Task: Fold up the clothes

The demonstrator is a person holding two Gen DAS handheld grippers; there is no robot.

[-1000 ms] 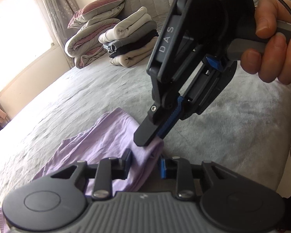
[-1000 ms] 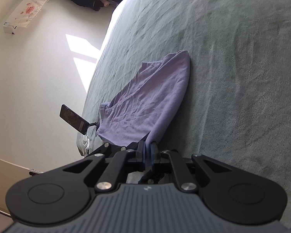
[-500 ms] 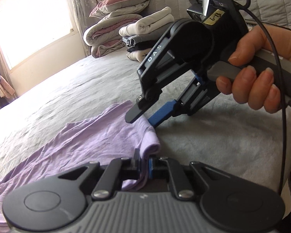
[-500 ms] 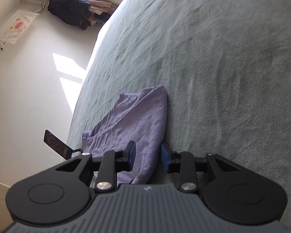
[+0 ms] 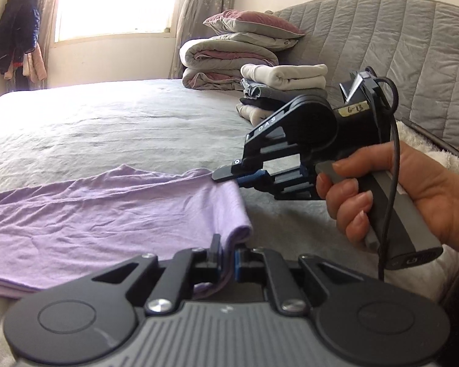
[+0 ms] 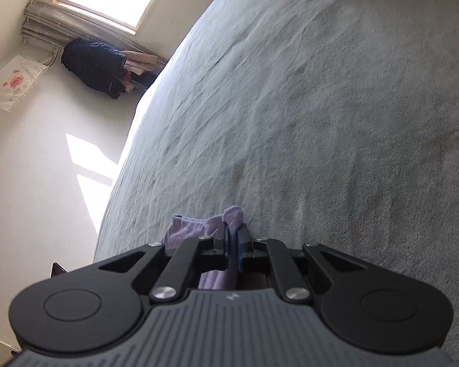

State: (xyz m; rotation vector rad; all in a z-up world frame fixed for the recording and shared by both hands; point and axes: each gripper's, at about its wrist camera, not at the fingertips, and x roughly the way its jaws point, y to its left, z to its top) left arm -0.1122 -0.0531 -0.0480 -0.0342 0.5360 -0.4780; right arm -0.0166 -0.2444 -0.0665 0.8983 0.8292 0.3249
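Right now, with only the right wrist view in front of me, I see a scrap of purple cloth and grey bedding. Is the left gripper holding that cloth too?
Observer: Yes. The left gripper is shut on a folded edge of the purple garment, at the corner of the cloth nearest its camera.
Operator: How does the rest of the garment lie?
Observer: It is spread out flat on the grey bed cover. In the left wrist view it stretches away to the left, with a few creases.
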